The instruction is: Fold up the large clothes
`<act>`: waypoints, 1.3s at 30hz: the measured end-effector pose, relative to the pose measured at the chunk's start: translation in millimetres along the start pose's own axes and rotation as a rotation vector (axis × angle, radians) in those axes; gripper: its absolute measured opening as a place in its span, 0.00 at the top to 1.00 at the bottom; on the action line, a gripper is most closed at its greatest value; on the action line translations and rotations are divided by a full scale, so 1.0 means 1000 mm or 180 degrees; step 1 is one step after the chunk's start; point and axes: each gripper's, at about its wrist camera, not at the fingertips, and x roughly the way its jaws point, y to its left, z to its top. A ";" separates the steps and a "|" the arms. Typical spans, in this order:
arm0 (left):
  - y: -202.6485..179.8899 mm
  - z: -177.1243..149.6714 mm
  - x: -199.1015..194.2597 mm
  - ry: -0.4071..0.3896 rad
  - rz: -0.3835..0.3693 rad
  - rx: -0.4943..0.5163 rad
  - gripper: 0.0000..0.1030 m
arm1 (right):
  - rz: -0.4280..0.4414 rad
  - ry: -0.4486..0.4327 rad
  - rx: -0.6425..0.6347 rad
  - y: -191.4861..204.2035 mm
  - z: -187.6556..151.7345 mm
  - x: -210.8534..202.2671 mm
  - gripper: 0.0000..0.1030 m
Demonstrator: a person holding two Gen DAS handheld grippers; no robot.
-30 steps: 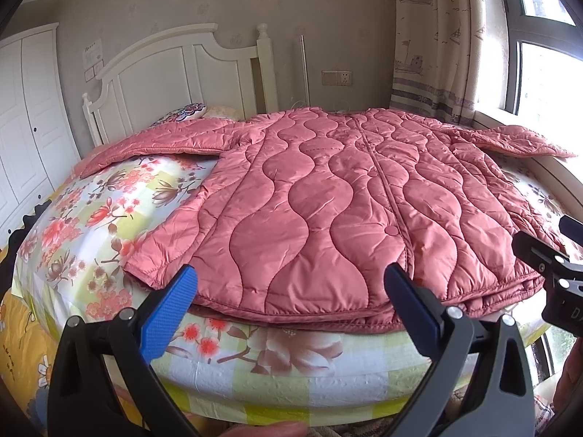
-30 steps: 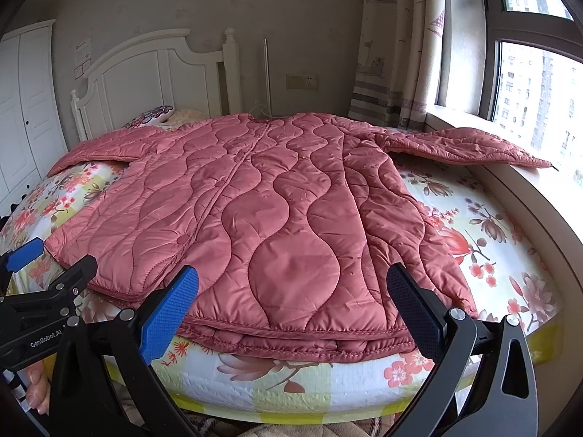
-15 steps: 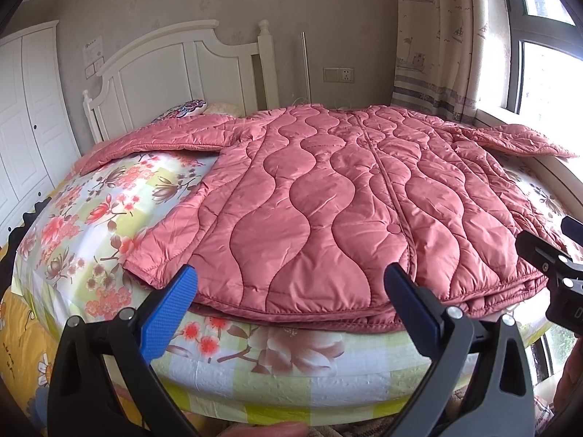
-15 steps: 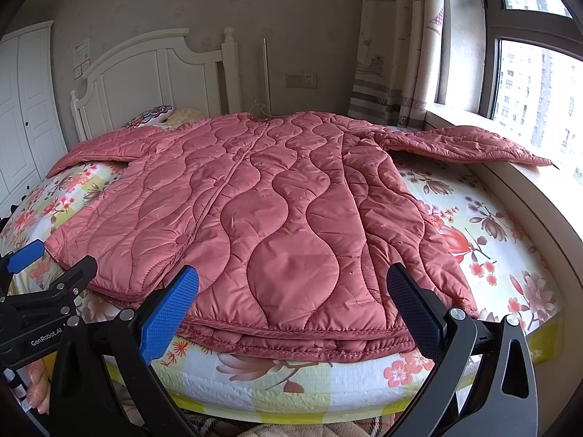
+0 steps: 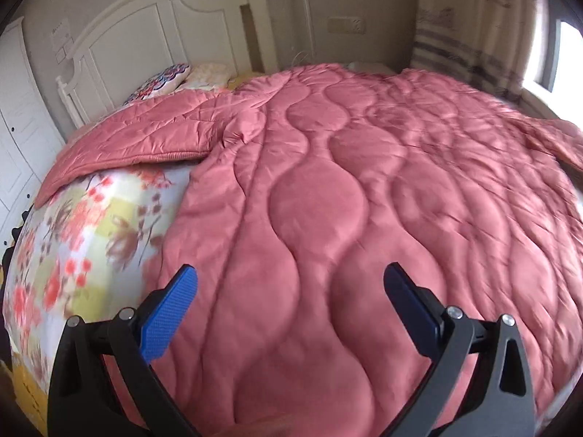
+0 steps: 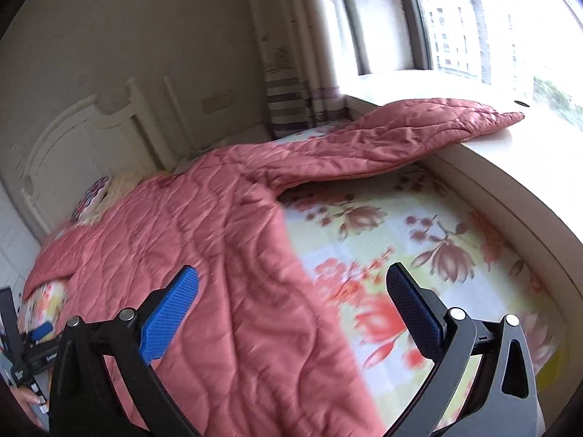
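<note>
A large pink quilted coat (image 5: 328,200) lies spread flat over the floral bed (image 5: 80,240). Its left sleeve (image 5: 120,142) reaches toward the bed's left side. Its right sleeve (image 6: 400,138) stretches onto the window sill (image 6: 510,160). My left gripper (image 5: 291,293) hovers open above the coat's lower left part, nothing between its blue pads. My right gripper (image 6: 293,295) is open over the coat's right edge (image 6: 291,273) and the bare sheet (image 6: 419,240). The left gripper (image 6: 32,335) also shows at the right wrist view's lower left, held by a hand.
A white headboard (image 5: 164,25) stands at the far end with pillows (image 5: 167,80) before it. A white wardrobe (image 5: 18,127) is on the left. Striped curtains (image 6: 291,73) and a bright window (image 6: 492,25) flank the right side.
Both grippers have moved forward from beyond the foot of the bed to over the coat. The right one has swung toward the window-side sleeve. The coat lies as before.
</note>
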 end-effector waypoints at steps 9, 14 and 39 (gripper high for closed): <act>0.021 0.022 0.063 0.0151 -0.0260 -0.0228 0.02 | -0.0401 0.0236 0.0870 -0.078 0.081 0.118 0.04; 0.025 0.021 0.064 0.0168 -0.0337 -0.0283 0.02 | -0.0615 0.0047 0.1153 -0.092 0.096 0.140 0.55; 0.025 0.022 0.065 0.0161 -0.0364 -0.0337 0.02 | 0.0150 -0.0085 -0.2984 0.242 -0.005 0.158 0.23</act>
